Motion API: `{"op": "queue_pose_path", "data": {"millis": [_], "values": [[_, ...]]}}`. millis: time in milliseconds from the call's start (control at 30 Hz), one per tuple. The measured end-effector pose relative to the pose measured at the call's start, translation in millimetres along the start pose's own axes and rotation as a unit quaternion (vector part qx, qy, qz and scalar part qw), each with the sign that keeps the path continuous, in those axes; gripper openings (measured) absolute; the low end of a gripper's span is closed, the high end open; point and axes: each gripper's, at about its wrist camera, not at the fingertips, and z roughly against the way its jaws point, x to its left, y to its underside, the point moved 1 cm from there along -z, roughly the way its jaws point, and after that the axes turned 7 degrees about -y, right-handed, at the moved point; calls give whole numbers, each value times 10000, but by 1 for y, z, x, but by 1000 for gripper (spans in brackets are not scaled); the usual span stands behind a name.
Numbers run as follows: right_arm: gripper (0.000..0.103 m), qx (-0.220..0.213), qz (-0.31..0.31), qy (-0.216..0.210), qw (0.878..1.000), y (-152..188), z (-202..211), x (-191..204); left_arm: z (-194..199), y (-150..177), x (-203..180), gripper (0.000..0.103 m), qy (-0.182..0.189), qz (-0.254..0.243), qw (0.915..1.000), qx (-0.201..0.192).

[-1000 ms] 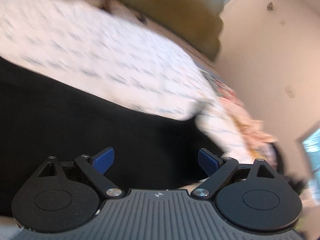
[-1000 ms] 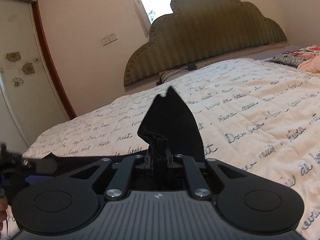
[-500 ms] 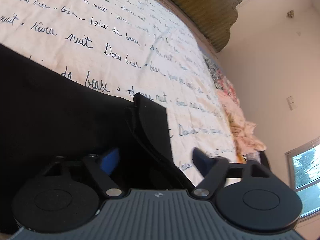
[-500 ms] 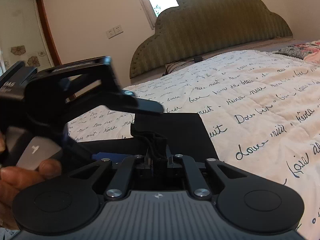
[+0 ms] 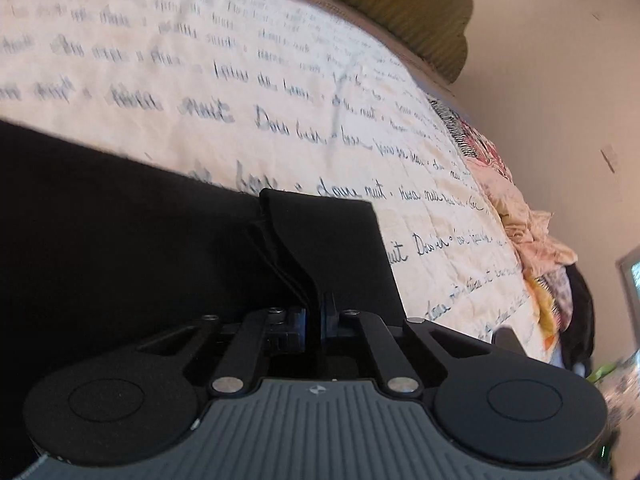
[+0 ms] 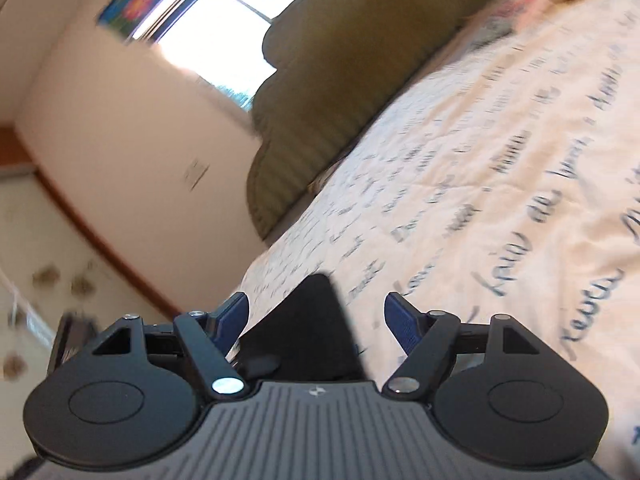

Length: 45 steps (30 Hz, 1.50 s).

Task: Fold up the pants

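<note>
Two tongs show, one per wrist view. The left tongs [image 5: 315,317] are pinched tight on a folded edge of the black pants [image 5: 120,232], their blue pads pressed together with the cloth standing up between them. From that grip a flap of the pants rises and bends over toward the right, its square corner lying against the quilt [image 5: 280,92]. The rest of the pants spread dark and flat across the near left part of the bed, on the cream quilt with its blue handwritten script.

The right tongs [image 6: 316,318] stand wide apart, blue pads [image 6: 402,326] well separated and gripping nothing. A black point of the pants [image 6: 308,328] sits in the gap between them, touching neither pad. Beyond, the olive scalloped headboard [image 6: 340,92] stands below a bright window [image 6: 224,24].
</note>
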Motion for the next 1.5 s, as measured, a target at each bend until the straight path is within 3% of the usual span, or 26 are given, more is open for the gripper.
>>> {"op": "queue_pose_path", "data": {"millis": [100, 167, 300, 433, 767, 867, 933, 967, 1100, 1167, 1200, 1233, 1300, 1333, 1367, 1500], "values": [[74, 61, 14, 56, 10000, 2, -2, 1, 41, -6, 31, 6, -109, -181, 9996, -169], [75, 180, 175, 110, 9996, 4, -8, 4, 62, -11, 63, 6, -418, -116, 9987, -274], [75, 317, 292, 177, 9989, 8, -14, 10, 90, -12, 136, 6, -892, 627, 9934, -367], [75, 416, 337, 338, 9980, 5, -20, 11, 103, -3, 181, 7, -922, 1146, 9880, -473], [76, 597, 628, 661, 9940, 8, -29, 16, 117, 1, 187, 7, -606, 1175, 9888, -689], [76, 620, 665, 695, 9934, 9, -30, 16, 117, 4, 192, 7, -768, 1200, 9875, -675], [76, 636, 678, 695, 9932, 8, -32, 16, 108, 12, 202, 13, -807, 1299, 9861, -647], [76, 635, 692, 709, 9930, 8, -32, 17, 106, 17, 205, 20, -731, 1310, 9857, -772], [78, 775, 1140, 919, 9862, 14, -32, 39, 101, 39, 219, 21, -204, 1165, 9822, -1460], [78, 1137, 1807, 790, 9737, 28, -34, 68, 102, 44, 229, 21, 107, 1417, 9776, -1553], [78, 1355, 2317, 692, 9608, 39, -36, 85, 102, 44, 233, 21, 230, 1527, 9758, -1549], [78, 1606, 2973, 608, 9392, 54, -39, 103, 102, 45, 236, 20, 366, 1613, 9736, -1570], [76, 1941, 4318, 555, 8791, 88, -43, 134, 101, 45, 242, 19, 609, 1724, 9702, -1588], [76, 1989, 4821, 553, 8515, 103, -44, 143, 101, 47, 244, 19, 692, 1757, 9687, -1614], [76, 2038, 5144, 534, 8313, 115, -46, 149, 102, 48, 244, 19, 743, 1763, 9678, -1635], [76, 2208, 5631, 503, 7948, 135, -54, 153, 102, 48, 244, 19, 795, 1732, 9678, -1645]]}}
